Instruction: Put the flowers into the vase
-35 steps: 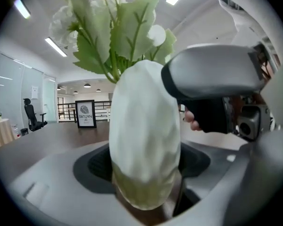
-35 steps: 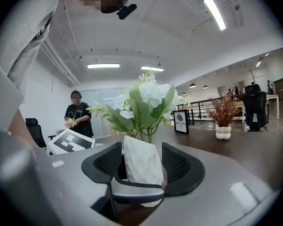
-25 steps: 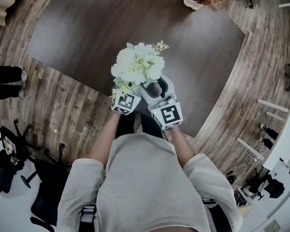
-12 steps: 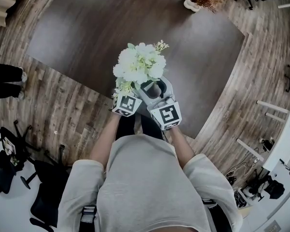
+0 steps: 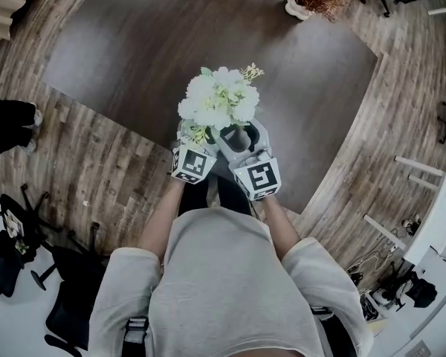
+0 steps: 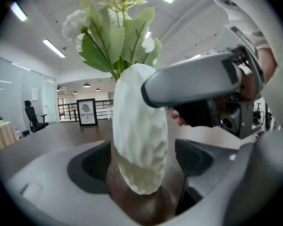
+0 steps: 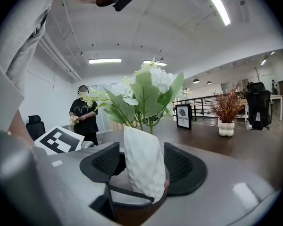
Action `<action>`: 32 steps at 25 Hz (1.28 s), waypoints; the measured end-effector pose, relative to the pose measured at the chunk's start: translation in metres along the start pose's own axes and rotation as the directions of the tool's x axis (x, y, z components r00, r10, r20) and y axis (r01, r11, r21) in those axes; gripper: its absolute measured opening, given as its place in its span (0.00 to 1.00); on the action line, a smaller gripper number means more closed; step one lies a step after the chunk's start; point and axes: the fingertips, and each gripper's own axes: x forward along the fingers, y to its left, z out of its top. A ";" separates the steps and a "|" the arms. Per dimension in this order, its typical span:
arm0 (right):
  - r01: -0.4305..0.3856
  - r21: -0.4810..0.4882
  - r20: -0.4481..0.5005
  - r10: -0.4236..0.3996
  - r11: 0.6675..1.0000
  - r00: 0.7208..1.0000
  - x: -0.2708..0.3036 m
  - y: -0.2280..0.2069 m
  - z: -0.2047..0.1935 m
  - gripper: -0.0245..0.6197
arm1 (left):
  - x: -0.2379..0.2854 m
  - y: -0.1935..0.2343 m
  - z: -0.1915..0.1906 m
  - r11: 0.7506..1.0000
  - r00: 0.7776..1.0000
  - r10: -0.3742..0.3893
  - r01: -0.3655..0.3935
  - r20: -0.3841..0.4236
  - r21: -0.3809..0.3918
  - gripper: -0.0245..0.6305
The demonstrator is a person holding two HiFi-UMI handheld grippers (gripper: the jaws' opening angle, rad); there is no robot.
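I see a wide dark brown wooden table. A white textured ceramic vase of white flowers stands near its near edge, and a white pot of dried rust-brown plants sits at the far corner.

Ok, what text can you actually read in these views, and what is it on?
"NATURE": on the black-framed sign in the background, left gripper view.
Smaller line under it: too small to read.
The same sign in the right gripper view: too blurred to read.
Marker cubes on the grippers: black-and-white patterns only, no words.
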 end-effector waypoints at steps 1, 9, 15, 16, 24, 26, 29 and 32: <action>0.001 -0.001 0.001 -0.001 1.000 1.000 0.000 0.000 0.000 0.51 | -0.004 0.000 -0.005 1.000 1.000 0.007 -0.007 -0.012 -0.007 0.68; 0.035 0.006 0.022 -0.036 0.999 0.999 -0.018 0.000 -0.001 0.48 | -0.062 0.000 -0.019 0.991 0.993 0.115 -0.116 -0.019 -0.070 0.35; 0.064 0.010 0.046 -0.065 0.998 0.997 -0.051 0.001 -0.001 0.36 | -0.084 -0.010 -0.006 0.978 0.983 0.185 -0.183 0.006 -0.100 0.05; 0.061 0.009 0.048 -0.062 0.998 0.997 -0.057 0.002 -0.002 0.35 | -0.086 -0.014 -0.001 0.976 0.981 0.193 -0.190 0.011 -0.103 0.05; 0.041 0.004 0.060 -0.041 0.999 0.997 -0.094 0.008 -0.002 0.30 | -0.103 -0.044 0.046 0.972 0.974 0.216 -0.208 0.073 -0.107 0.05; 0.049 0.011 0.052 -0.050 0.999 0.997 -0.102 0.010 -0.006 0.25 | -0.109 -0.053 0.046 0.974 0.976 0.206 -0.197 0.072 -0.113 0.05; 0.082 0.017 0.056 -0.083 0.996 0.995 -0.113 0.012 -0.009 0.15 | -0.121 -0.063 0.044 0.976 0.978 0.196 -0.187 0.073 -0.110 0.05; 0.110 0.017 0.067 -0.111 0.994 0.992 -0.124 0.024 -0.009 0.04 | -0.143 -0.069 0.042 0.978 0.978 0.191 -0.182 0.081 -0.105 0.05</action>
